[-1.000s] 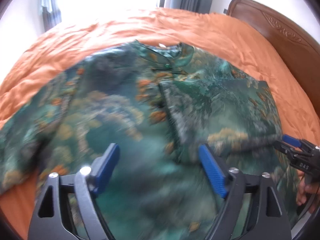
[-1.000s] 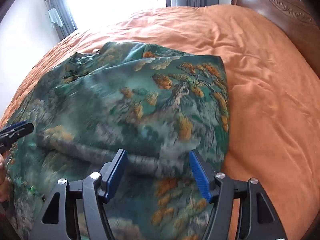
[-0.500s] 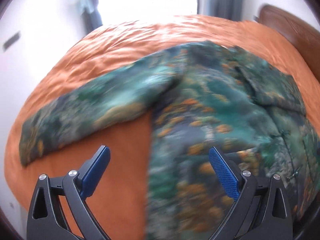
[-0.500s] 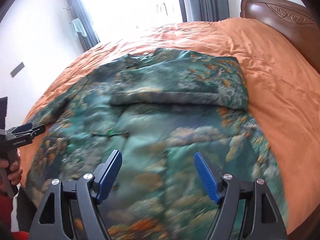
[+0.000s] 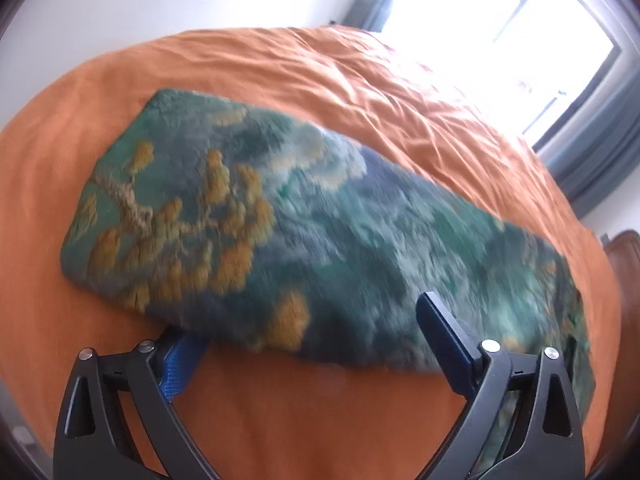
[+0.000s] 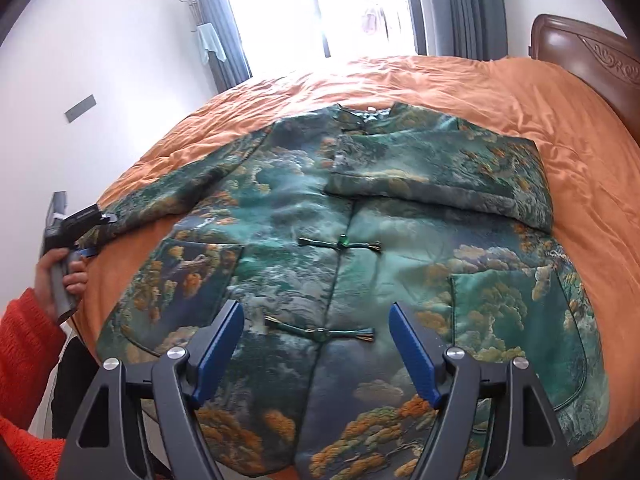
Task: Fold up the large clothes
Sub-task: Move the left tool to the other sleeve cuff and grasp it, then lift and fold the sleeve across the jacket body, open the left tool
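A large green jacket with orange and teal landscape print lies front-up on the orange bed. Its right sleeve is folded across the chest; its left sleeve stretches out flat to the side. My left gripper is open at the sleeve's lower edge, one blue finger partly under the cloth and the other over it. It also shows in the right wrist view, at the sleeve's end. My right gripper is open and empty above the jacket's lower front.
The orange quilt covers the whole bed. A dark wooden headboard stands at the right. A bright window with grey curtains is beyond the bed. The person's red-sleeved arm is at the bed's left edge.
My left gripper has swung left and down to the outstretched left sleeve, its fingers now at the sleeve's edge. My right gripper has drawn back toward the jacket's hem.
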The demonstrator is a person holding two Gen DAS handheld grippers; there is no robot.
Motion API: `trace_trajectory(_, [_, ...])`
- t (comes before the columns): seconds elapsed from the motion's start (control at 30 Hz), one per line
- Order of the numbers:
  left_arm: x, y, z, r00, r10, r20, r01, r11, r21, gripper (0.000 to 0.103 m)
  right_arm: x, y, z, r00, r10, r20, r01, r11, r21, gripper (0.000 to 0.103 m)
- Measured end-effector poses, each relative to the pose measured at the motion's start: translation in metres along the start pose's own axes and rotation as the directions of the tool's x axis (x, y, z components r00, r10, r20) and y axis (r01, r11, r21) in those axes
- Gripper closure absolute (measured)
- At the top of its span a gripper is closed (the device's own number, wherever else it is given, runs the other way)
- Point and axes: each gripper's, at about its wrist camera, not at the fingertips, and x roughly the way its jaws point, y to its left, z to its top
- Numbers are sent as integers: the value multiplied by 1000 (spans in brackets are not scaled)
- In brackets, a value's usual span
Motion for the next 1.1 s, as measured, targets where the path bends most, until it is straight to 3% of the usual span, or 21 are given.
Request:
trace_trajectory(0.03, [0, -2, 3, 1000, 11, 18, -11, 1000, 2, 25, -2, 4, 0, 1000, 3, 2, -3, 1000, -7, 26])
trace_trajectory(0.13, [2, -14, 12, 997, 62, 41, -64, 997, 48, 83, -6, 10, -4, 1000, 19, 1, -19, 1000, -20, 26])
trace_trajectory(0.23, [-11, -37, 21, 989, 105, 105, -118, 985, 123, 90, -8, 11, -9, 1000, 31, -6, -31, 999, -11, 26])
trace_trajectory(0.33, [-41, -80, 24, 972, 113, 205, -167, 950, 265, 91, -10, 6, -15, 999, 40, -9, -40, 999, 9, 26])
trace_trajectory(0.4, [-65, -122, 20, 958, 81, 275, -188, 902, 390, 91, -11, 0, -18, 999, 43, -5, -42, 999, 32, 26])
trace_trajectory(0.47, [-85, -166, 10, 944, 30, 329, -204, 837, 508, 91, -11, -6, -19, 999, 44, 1, -44, 997, 57, 26])
trace_trajectory(0.57, [-109, -237, -20, 928, -77, 364, -203, 715, 669, 91, -11, -16, -20, 999, 40, 12, -41, 995, 96, 26])
trace_trajectory(0.67, [-114, -291, -54, 935, -169, 310, -143, 622, 770, 91, -13, -26, -21, 999, 29, 17, -31, 991, 133, 26])
trace_trajectory(0.77, [-103, -330, -92, 946, -212, 246, -97, 539, 837, 91, -18, -36, -22, 1000, 14, 24, -17, 988, 152, 26])
trace_trajectory(1.0, [-49, -363, -182, 983, -167, 81, -9, 392, 920, 90, -33, -64, -25, 998, -39, 41, 31, 980, 196, 26])
trace_trajectory(1.1, [-38, -364, -212, 989, -139, 45, 5, 339, 941, 76, -34, -78, -23, 997, -66, 42, 56, 974, 219, 26])
